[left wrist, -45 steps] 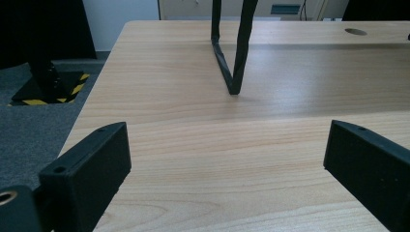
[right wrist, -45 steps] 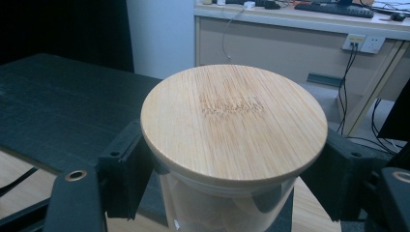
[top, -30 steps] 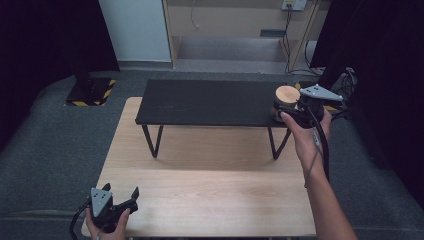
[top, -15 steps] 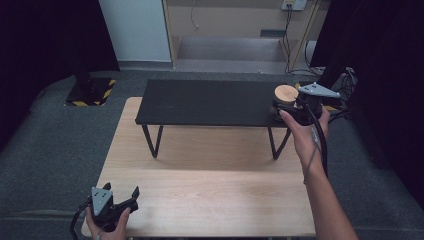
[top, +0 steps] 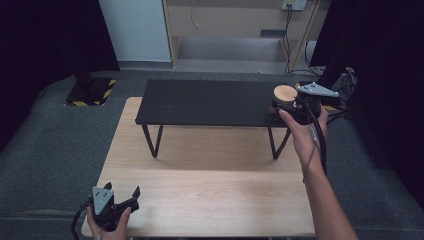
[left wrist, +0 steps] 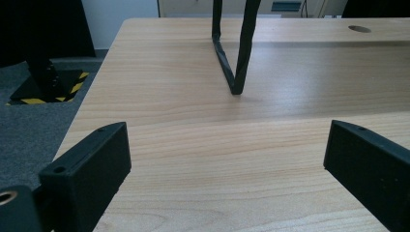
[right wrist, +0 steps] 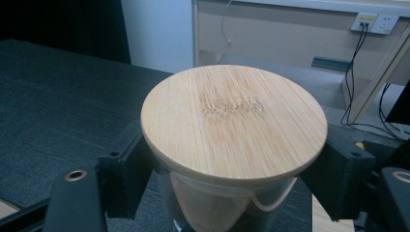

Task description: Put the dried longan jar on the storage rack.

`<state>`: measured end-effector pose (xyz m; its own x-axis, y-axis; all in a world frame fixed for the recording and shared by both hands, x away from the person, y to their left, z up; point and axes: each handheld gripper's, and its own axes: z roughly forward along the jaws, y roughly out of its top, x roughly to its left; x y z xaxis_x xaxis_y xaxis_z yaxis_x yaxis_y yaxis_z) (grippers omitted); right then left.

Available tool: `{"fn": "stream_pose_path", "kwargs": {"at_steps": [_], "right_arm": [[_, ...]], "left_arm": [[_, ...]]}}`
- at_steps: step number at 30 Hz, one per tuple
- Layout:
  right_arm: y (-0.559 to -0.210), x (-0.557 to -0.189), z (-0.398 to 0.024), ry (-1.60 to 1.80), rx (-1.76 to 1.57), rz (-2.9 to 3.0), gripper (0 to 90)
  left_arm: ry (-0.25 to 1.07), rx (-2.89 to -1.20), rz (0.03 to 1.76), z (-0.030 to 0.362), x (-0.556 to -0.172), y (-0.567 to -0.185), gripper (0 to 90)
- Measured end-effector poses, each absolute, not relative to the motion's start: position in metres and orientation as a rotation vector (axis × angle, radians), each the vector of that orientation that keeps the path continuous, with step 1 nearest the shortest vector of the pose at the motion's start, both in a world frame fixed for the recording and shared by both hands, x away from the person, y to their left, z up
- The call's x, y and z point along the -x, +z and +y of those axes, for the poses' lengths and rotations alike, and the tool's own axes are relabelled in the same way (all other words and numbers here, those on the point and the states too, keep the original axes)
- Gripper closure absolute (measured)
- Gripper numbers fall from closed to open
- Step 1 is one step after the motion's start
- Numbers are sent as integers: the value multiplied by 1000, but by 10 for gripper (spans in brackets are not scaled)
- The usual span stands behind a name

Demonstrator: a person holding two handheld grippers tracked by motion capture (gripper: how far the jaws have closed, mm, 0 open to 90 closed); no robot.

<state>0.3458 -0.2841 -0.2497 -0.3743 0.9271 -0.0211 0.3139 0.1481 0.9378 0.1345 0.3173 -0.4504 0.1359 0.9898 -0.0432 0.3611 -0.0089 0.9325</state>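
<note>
Matte black shelf (top: 210,102); glass jar (right wrist: 217,203), round bamboo lid (right wrist: 234,121).

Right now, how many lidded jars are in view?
1: a glass jar with a bamboo lid, gripped by the right gripper over the black shelf's right end.

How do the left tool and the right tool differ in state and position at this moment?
The left tool is open with nothing between its jaws; the right tool is shut on a jar with a bamboo lid. The left sits low at the wooden table's near edge; the right is up at the black shelf's right end. Both are hand-held.
</note>
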Motion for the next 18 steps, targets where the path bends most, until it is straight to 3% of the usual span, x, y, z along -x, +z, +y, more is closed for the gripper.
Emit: {"fn": "stream_pose_path", "kwargs": {"at_steps": [9, 14, 18], "right_arm": [[-251, -347, -285, 1233, -1187, 1787, 258], [-253, -347, -285, 1257, -1188, 1764, 142], [-251, -346, -283, 1246, -1177, 1767, 100]], "left_arm": [[892, -1522, 1370, 316, -134, -451, 15], [890, -1521, 1368, 316, -134, -451, 15], [889, -1519, 1369, 316, -134, -451, 15]]}}
